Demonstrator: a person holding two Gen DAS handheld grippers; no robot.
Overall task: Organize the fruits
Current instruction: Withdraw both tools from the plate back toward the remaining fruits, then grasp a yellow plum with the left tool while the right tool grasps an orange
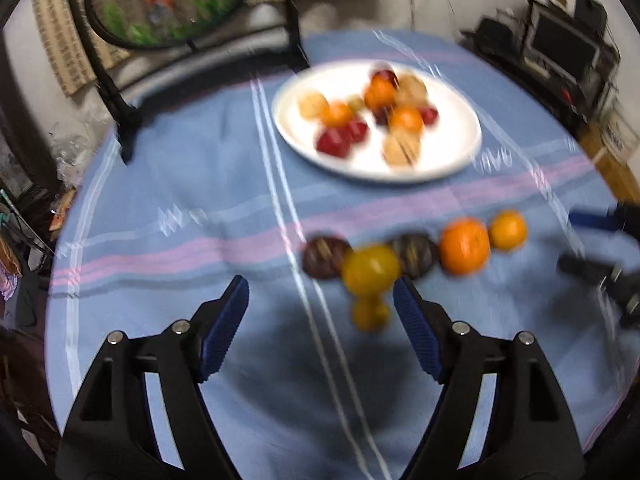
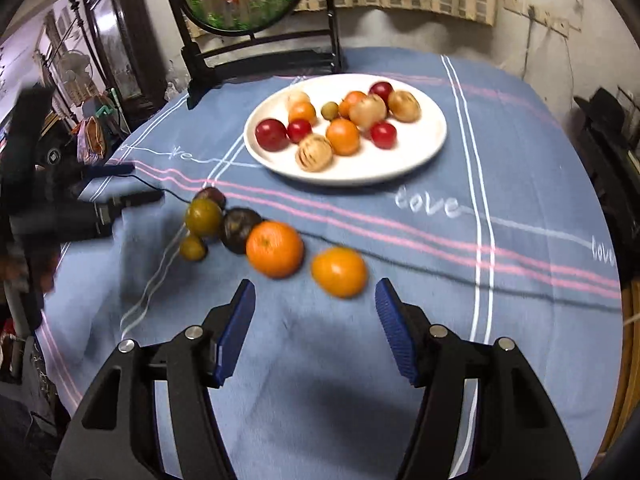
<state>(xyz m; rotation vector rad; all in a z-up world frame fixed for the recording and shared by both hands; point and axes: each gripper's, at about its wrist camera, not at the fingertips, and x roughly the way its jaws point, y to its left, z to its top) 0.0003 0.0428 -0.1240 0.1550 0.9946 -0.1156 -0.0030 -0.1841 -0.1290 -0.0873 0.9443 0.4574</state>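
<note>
Both jaws stood apart, empty. Right gripper (image 2: 316, 332) risked nudging the orange (image 2: 339, 272) at 12 o'clock; it could roll across the desk (image 2: 520, 220).

1. The word "love" is stitched in white on the blue tablecloth (image 2: 520, 184), just in front of the white plate (image 2: 432, 148).
2. A second "love", partly cut off by the picture edge, stands on the same white line at the cloth's right edge.
3. A third white word, left of the plate, shows only "ve".
4. The left wrist view is too blurred to read.
</note>
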